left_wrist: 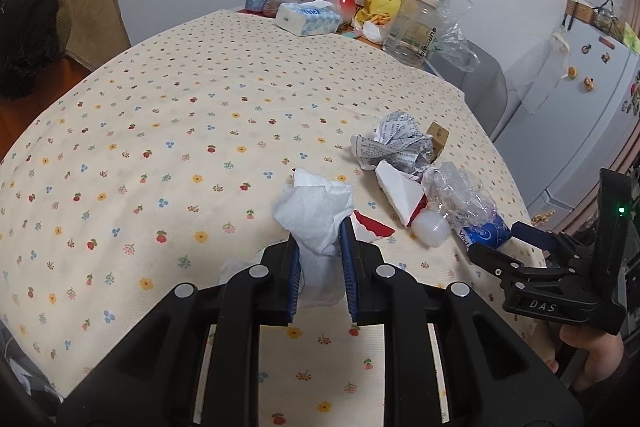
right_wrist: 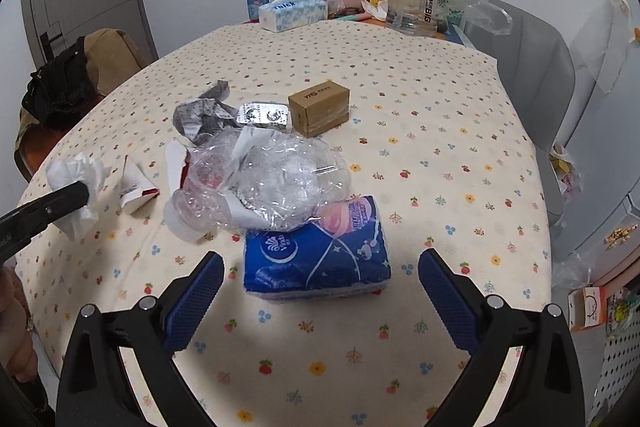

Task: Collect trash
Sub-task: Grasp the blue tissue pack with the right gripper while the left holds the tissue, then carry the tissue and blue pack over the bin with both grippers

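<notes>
Flowered cloth covers the desk [left_wrist: 168, 115], with a heap of trash near its right edge: crumpled newspaper [left_wrist: 396, 143], a torn red-and-white carton [left_wrist: 400, 193], a crushed clear bottle [right_wrist: 264, 183] lying on its side with its white cap toward the left, and a blue tissue pack [right_wrist: 316, 259] lying flat, long side across the right wrist view. The left gripper [left_wrist: 319, 263] has its fingers clenched on a crumpled white tissue [left_wrist: 312, 215] raised off the cloth, left of the heap. The right gripper [right_wrist: 320, 291] hangs with fingers spread wide just before the tissue pack, not touching it.
</notes>
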